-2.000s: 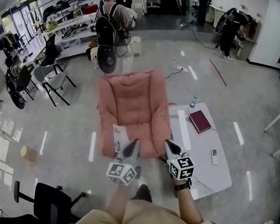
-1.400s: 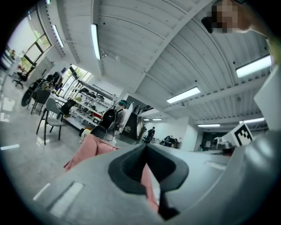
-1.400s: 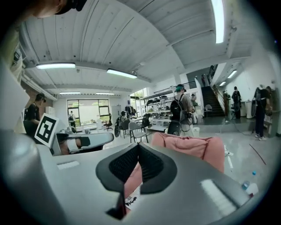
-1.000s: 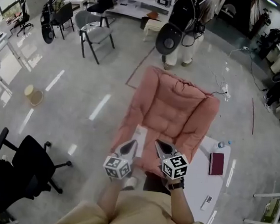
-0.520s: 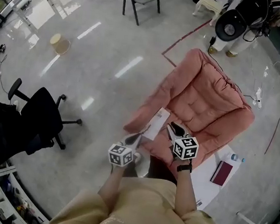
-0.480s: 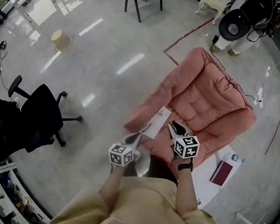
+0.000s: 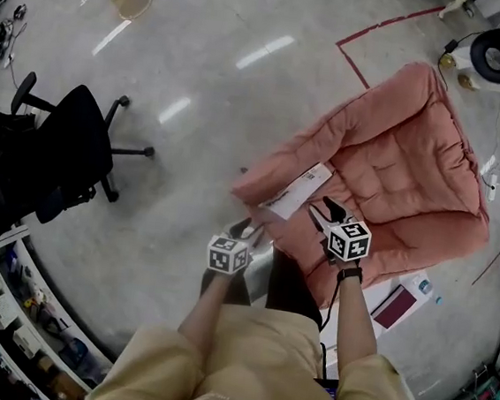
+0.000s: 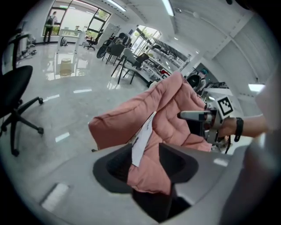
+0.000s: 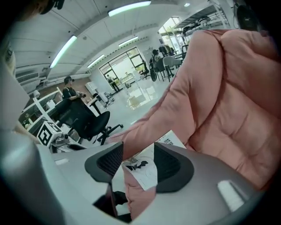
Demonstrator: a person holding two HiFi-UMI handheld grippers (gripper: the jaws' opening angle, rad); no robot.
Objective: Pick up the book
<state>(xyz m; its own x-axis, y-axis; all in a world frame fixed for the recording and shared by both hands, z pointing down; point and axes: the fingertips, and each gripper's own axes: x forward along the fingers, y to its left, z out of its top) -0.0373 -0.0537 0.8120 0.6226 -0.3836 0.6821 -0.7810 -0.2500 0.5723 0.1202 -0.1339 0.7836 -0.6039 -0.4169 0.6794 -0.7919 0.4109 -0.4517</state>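
A thin white book (image 7: 297, 191) lies on the near-left edge of a pink padded floor chair (image 7: 404, 166). My left gripper (image 7: 248, 232) hangs just short of that edge, its jaws opening and touching nothing. In the left gripper view, the book (image 8: 142, 140) and the cushion edge (image 8: 127, 121) show beyond the left gripper (image 8: 145, 165). My right gripper (image 7: 324, 210) hovers over the seat beside the book, its jaws also opening and empty. In the right gripper view, the book (image 9: 147, 167) lies just beyond the right gripper (image 9: 138, 162).
A dark red book (image 7: 390, 307) lies on a low white table (image 7: 420, 285) right of the chair. A black office chair (image 7: 70, 140) stands at the left on the glossy floor. Shelving (image 7: 8, 302) fills the lower left corner.
Both grippers have come down to the chair's near edge and the white book. Their jaws, shut a second ago, now stand apart. The head view has tilted further down.
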